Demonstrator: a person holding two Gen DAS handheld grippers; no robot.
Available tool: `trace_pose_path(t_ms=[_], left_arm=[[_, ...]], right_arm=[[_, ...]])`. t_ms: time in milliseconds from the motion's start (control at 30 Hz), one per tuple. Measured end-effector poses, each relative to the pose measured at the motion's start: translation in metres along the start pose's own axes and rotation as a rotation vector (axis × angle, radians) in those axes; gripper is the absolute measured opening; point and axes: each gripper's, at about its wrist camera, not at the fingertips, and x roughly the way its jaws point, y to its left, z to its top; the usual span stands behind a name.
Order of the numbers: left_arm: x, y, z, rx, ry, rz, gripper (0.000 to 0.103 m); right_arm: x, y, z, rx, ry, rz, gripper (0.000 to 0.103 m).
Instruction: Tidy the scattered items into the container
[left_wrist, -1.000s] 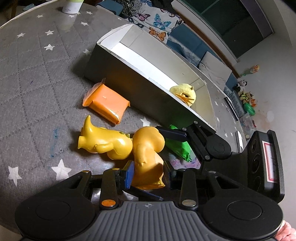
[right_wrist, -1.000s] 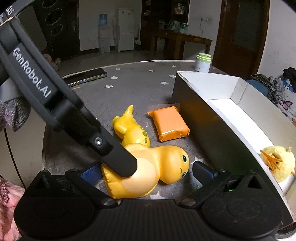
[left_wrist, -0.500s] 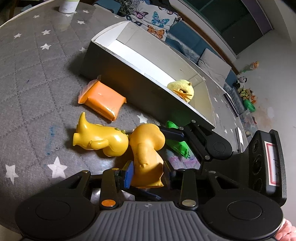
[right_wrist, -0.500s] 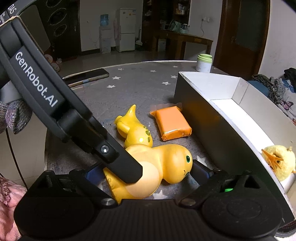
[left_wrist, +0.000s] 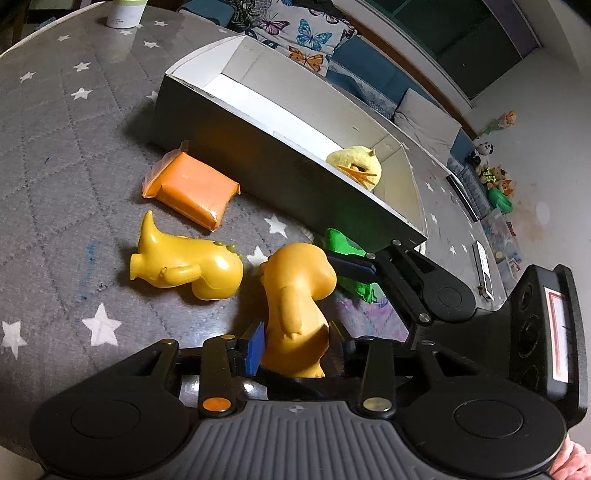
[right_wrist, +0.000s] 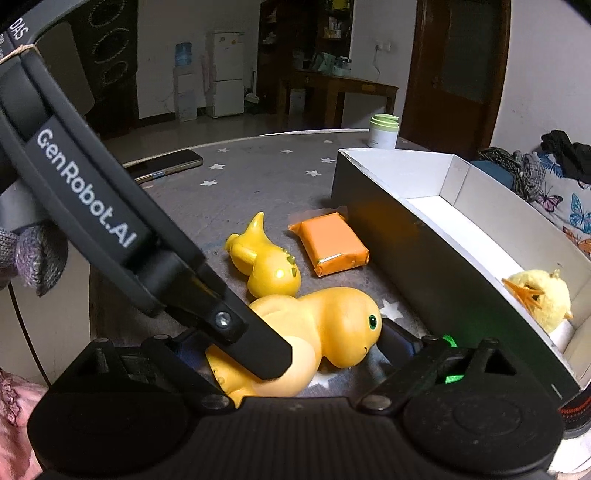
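1. Progress check: only one thing is in the white container so far, a fluffy yellow chick sitting at its near end. So we're early on.
2. Still out on the grey starry counter: the orange toy dino, a smaller yellow toy just beside it, an orange packet right up against the container's outer wall, and something green close to that wall too.
3. Left claw straddles the orange dino's lower body, but its jaws are opening, so it's letting go and not really gripping.
4. Right claw sits around the same dino from the other side, jaws closing in. One tip is by the head; I can't tell if the pads are pressing yet.
5. My guess: four items left, the dino being next.
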Motion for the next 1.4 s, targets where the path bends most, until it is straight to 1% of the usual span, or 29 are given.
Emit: trace_pose_path(t_ms=[267,333,500,767,933,1033,1167,1267,1400], left_arm=[[0.001,0.0,0.002,0.016,0.021,-0.011,0.04],[0.0,-0.001,0.002,0.027,0.03,-0.012,0.04],[0.001,-0.003,0.003,0.058,0.039,-0.002,0.04],[0.003,-0.001,0.006,0.024,0.03,-0.007,0.04],[0.003,0.0,0.007,0.004,0.026,-0.01,0.04],[0.004,0.0,0.007,0.013,0.024,-0.002,0.041],[0.003,-0.002,0.006,0.061,0.035,0.008,0.042],[0.0,-0.006,0.005,0.126,0.053,0.021,0.042],[-0.006,-0.008,0.007,0.199,0.06,0.04,0.041]], right_arm=[[0.002,0.004,-0.003,-0.053,0.017,0.005,0.1],[0.0,0.004,-0.004,-0.071,0.025,0.021,0.101],[-0.002,0.005,-0.007,-0.138,0.041,0.03,0.103],[-0.007,0.007,-0.011,-0.117,0.046,0.046,0.103],[-0.018,0.019,-0.017,-0.126,0.044,0.064,0.103],[-0.023,0.028,-0.018,-0.132,0.033,0.08,0.103],[-0.025,0.036,-0.019,-0.129,0.024,0.073,0.103],[-0.027,0.037,-0.019,-0.105,0.02,0.089,0.103],[-0.032,0.042,-0.02,-0.086,0.01,0.132,0.103]])
